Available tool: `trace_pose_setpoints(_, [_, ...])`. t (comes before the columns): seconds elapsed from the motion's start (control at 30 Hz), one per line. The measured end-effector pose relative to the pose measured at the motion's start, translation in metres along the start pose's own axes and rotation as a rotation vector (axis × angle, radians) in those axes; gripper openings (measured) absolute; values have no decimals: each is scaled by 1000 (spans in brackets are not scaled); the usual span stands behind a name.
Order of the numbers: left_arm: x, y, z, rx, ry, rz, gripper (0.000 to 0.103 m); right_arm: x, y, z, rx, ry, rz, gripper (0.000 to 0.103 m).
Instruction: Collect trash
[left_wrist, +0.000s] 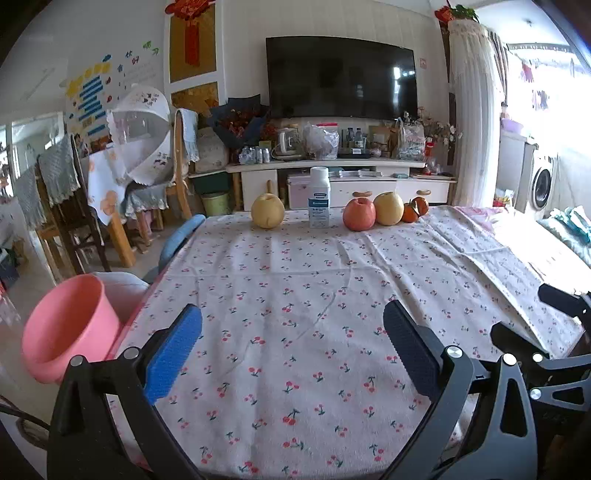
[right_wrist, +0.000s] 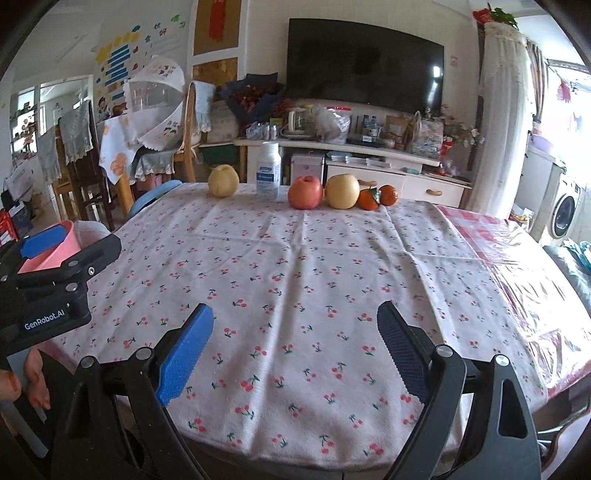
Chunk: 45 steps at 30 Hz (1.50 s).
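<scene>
Left wrist view: the left tongs stand apart with nothing between the pads, hovering over the near part of the surface, which is covered by a cherry-print cloth. Right wrist view: the right tongs are likewise spread wide and empty.

Location of items: no loose scrap is visible on the cloth. The likeliest trash item is the white bottle with a blue label, upright at the far edge between a pale pear and a red apple. A second pear and two oranges sit to the apple's right, close together. A pink bucket, judged to be the receptacle, hangs off the near left corner of the surface, beside the left tongs.

Handling assessment: the bottle appears to be rigid plastic, probably light if empty, and smooth-walled, so it could slip or tip. Whether it holds contents cannot be told. Recommended hold: across the labelled mid-body, pads on opposite sides, below the cap, keeping clear of the neighbouring pear and apple. The fruit is not judged to be trash.
</scene>
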<state>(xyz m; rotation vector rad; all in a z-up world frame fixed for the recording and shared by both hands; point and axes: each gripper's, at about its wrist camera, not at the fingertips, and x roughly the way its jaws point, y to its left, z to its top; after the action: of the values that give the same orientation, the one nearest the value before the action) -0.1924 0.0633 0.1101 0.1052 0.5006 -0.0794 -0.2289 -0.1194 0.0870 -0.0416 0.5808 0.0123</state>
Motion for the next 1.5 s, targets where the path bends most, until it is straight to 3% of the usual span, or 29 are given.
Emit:
trace_pose_setpoints(0.23, [-20,-3,0,21,-21,10,99,-16,-2,-4,-1,-36,-14,89])
trace_pose_setpoints(0.43, [-41,-13,-3,70,-86,12,99,-34,-5,-7,13,-73,-31,89])
trace_pose_setpoints(0.93, [-58,-16,-1,56,-95,-19,99,-51,-14,-10,30,-144,-78,90])
trace_pose_setpoints(1.2, [-55,-14,0,12,-77,-23,99,-52,-15,-11,31,-147,-79,91])
trace_pose_setpoints(1.5, [-48,-21,-3,34,-63,-15,99,-49,-22,-7,40,-143,-78,91])
